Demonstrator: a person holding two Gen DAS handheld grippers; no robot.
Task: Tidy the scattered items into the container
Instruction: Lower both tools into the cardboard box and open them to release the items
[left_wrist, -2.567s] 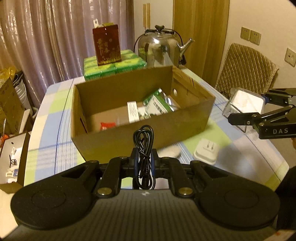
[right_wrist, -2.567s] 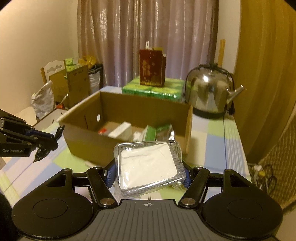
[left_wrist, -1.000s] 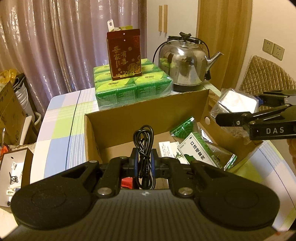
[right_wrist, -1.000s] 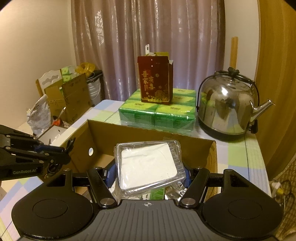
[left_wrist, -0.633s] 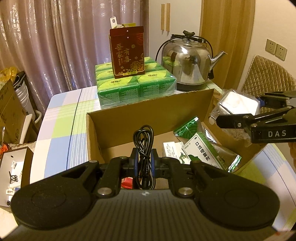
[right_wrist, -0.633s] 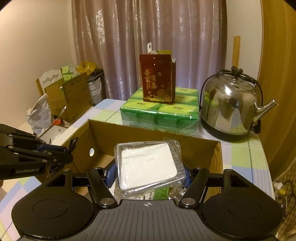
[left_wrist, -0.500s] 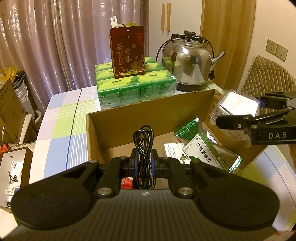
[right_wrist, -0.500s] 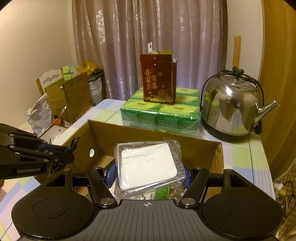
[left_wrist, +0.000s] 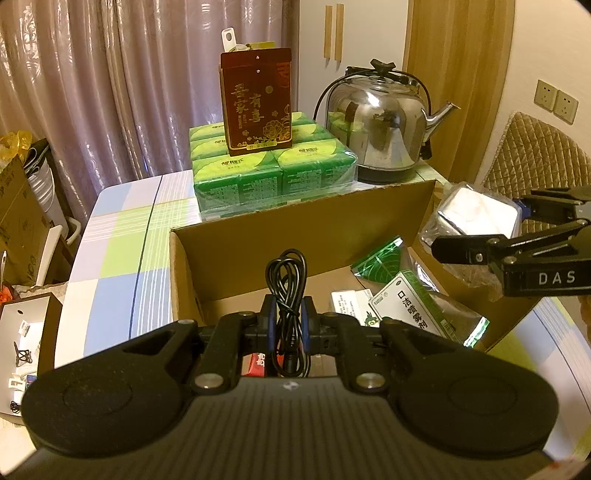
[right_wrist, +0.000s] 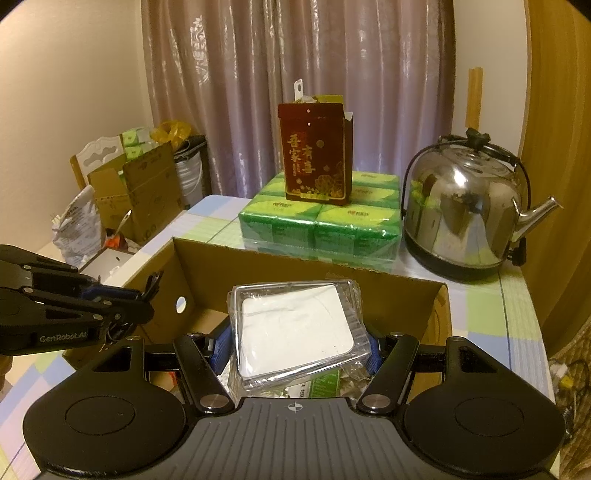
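Step in hand: deposit. Left gripper (left_wrist: 286, 325) clamps coiled cable (left_wrist: 286, 291); right gripper (right_wrist: 295, 347) clamps clear packet (right_wrist: 295, 332) (both above cardboard box (left_wrist: 295, 236)). Next: lower, release.

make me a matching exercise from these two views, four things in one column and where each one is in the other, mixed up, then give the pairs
Things
1. coiled black cable
2. clear plastic case
3. dark red gift bag
4. steel kettle

Places
A. standing on the stack of green tissue packs
B. on the table behind the cardboard box, beside the green packs
C. clamped in the left gripper, over the box
D. clamped in the right gripper, over the box

Pairs: 1-C, 2-D, 3-A, 4-B
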